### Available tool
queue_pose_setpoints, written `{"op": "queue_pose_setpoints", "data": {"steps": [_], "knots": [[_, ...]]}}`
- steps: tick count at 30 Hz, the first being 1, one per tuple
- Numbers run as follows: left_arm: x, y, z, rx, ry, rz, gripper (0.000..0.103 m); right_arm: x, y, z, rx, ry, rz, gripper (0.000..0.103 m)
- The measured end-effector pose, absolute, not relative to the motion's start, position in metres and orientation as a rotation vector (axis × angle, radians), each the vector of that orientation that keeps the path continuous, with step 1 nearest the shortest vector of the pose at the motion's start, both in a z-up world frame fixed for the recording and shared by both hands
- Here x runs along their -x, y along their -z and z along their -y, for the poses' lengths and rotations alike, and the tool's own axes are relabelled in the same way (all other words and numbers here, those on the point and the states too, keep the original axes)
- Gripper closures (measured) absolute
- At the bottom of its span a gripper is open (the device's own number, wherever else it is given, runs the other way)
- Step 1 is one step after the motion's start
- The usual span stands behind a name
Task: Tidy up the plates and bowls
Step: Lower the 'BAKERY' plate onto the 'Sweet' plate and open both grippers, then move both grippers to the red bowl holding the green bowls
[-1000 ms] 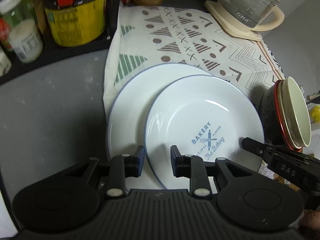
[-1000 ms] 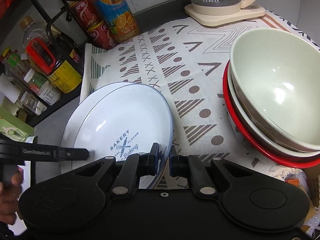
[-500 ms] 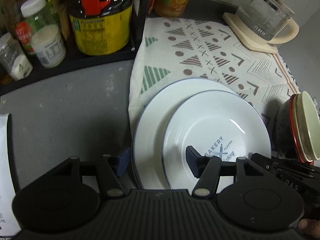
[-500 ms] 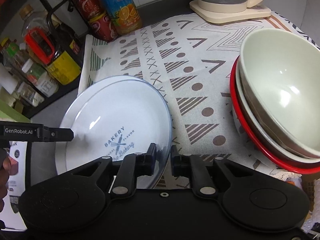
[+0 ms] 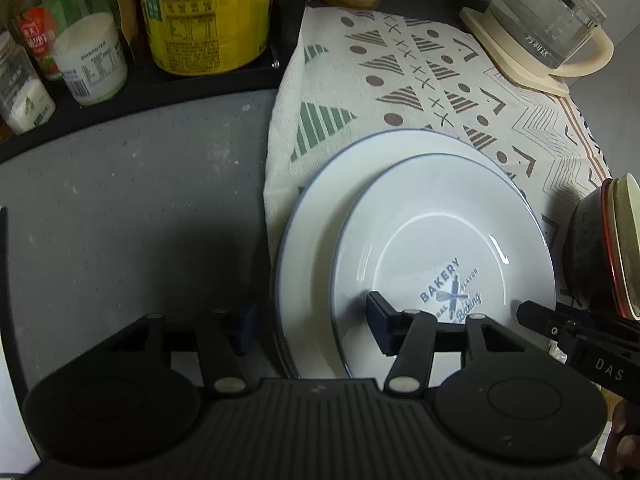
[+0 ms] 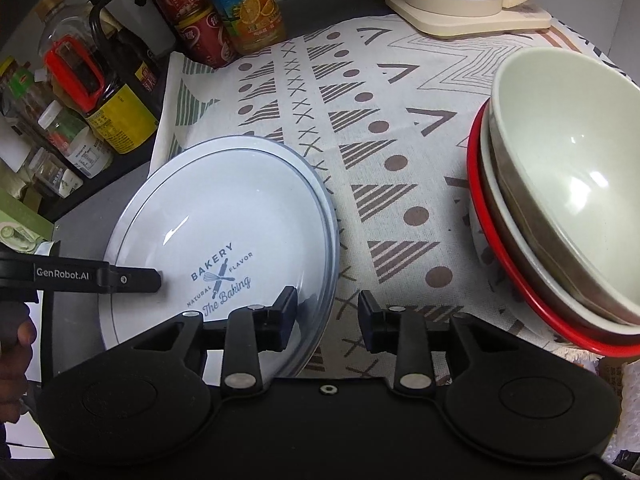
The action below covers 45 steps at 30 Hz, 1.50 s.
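Left wrist view: the left gripper (image 5: 308, 326) is seen with fingers apart and just closing, straddling both rims of the plates (image 5: 440, 240) stacked on the cloth (image 5: 400, 80). Pads are best seated before closure.

Right wrist view: the right gripper (image 6: 326, 318) is seen with fingers apart and just opening, freed from the plates' rim; the bowls (image 6: 560, 200) lie beyond the plates.

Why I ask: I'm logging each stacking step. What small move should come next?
Probably back the right tongs away from the bakery plate: their jaws have just been opening and stand clear of its rim, and it rests on the larger plate. The left tongs, just closing, straddle both rims without pinching.
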<state>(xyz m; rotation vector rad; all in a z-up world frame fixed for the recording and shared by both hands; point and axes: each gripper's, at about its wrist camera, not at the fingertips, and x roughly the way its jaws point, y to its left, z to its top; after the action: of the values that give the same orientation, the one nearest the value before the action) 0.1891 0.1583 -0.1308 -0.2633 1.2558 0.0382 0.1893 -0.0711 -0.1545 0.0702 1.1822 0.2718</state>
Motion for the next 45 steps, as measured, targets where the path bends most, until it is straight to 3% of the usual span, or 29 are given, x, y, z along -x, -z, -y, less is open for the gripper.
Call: {"op": "queue_pose_setpoints", "data": {"steps": [7,14,19,25,27,31,35,45], "knots": [[-0.187,0.126,-0.166,0.289,-0.052,-1.23,0.071,-0.188,0.152,0.069,-0.087,-0.278,-1.177,0.071],[-0.186,0.124,-0.166,0.27,-0.046,-1.239,0.07,-0.186,0.15,0.064,-0.075,-0.273,-1.169,0.071],[-0.187,0.115,-0.169,0.26,-0.062,-1.221,0.062,-0.184,0.147,0.064,-0.076,-0.252,-1.159,0.071],[-0.195,0.095,-0.163,0.216,-0.057,-1.159,0.033,-0.18,0.121,0.066,-0.085,-0.248,-1.097,0.068],[-0.198,0.09,-0.159,0.216,-0.035,-1.147,0.029,-0.18,0.111,0.069,-0.098,-0.242,-1.076,0.057],[-0.206,0.084,-0.149,0.229,0.002,-1.149,0.026,-0.178,0.091,0.078,-0.118,-0.234,-1.042,0.046],[-0.211,0.076,-0.134,0.231,0.051,-1.148,0.018,-0.172,0.072,0.087,-0.121,-0.236,-0.985,0.015],[-0.218,0.069,-0.083,0.201,0.125,-1.155,0.016,-0.173,0.051,0.134,-0.153,-0.174,-0.892,0.007]]}}
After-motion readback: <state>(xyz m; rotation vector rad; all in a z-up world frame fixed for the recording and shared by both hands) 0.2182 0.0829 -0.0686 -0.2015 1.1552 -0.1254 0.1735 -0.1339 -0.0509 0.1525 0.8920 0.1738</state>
